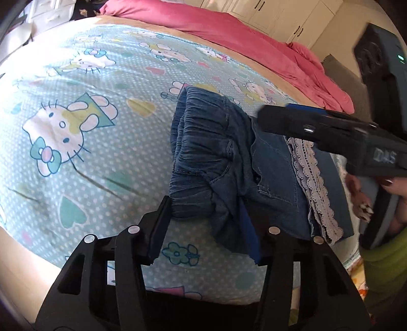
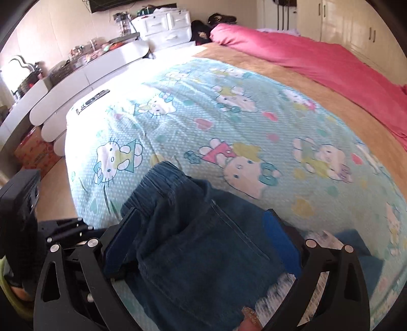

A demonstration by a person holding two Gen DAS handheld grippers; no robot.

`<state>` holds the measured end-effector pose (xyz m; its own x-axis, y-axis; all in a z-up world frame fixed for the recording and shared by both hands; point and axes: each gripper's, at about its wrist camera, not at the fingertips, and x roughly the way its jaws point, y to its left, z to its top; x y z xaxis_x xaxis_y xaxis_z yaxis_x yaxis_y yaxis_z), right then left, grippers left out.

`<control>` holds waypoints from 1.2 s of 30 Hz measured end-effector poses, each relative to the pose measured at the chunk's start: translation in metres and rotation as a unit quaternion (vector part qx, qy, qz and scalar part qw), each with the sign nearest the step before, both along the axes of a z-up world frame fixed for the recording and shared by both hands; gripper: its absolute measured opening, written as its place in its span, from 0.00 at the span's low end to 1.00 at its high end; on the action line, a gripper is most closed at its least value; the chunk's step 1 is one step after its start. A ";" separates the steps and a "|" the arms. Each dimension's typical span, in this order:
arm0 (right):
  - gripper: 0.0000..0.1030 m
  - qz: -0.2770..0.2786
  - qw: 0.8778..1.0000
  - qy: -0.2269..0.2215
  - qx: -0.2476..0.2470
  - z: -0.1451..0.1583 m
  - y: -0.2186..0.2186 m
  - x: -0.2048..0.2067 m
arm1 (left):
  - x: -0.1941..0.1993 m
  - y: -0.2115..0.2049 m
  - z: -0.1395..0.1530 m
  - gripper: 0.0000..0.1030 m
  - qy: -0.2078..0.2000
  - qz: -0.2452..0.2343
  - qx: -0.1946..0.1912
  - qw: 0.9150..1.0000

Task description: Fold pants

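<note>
Dark blue denim pants (image 1: pixel 216 157) with an elastic waistband and white lace hems (image 1: pixel 313 183) lie folded on a Hello Kitty bedsheet (image 1: pixel 76 122). My left gripper (image 1: pixel 206 216) is open, its fingers on either side of the near waistband corner. My right gripper shows in the left wrist view (image 1: pixel 277 119) as a black body over the pants' far edge. In the right wrist view the pants (image 2: pixel 198 249) fill the gap between the open fingers of my right gripper (image 2: pixel 203 229). Whether either gripper touches the denim I cannot tell.
A pink duvet (image 2: pixel 318 63) lies along the far side of the bed on a tan blanket (image 2: pixel 292 86). A remote (image 2: pixel 92 100) lies at the bed's left edge. White cabinets and drawers (image 2: pixel 165 23) stand beyond. A hand with painted nails (image 1: pixel 366 203) shows at right.
</note>
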<state>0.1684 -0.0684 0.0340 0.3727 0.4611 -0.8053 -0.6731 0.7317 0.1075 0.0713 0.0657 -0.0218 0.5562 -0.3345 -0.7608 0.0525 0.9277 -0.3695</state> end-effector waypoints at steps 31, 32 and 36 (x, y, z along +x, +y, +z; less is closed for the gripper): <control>0.75 -0.211 0.967 0.024 0.140 0.011 -0.259 -0.032 | -0.008 -0.164 0.069 0.38 -0.058 -0.245 -0.067 0.965; 0.75 -0.217 0.966 0.030 0.139 0.006 -0.264 -0.035 | -0.010 -0.163 0.070 0.41 -0.065 -0.239 -0.058 0.967; 0.82 -0.221 0.964 0.038 0.146 -0.003 -0.264 -0.039 | -0.011 -0.140 0.075 0.49 -0.074 -0.187 -0.013 0.979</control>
<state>0.1298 -0.3323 0.0309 0.5293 0.4831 -0.6975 -0.2854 0.8756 0.3898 0.0600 -0.0744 0.0533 0.4945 -0.5547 -0.6692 0.4427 0.8233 -0.3553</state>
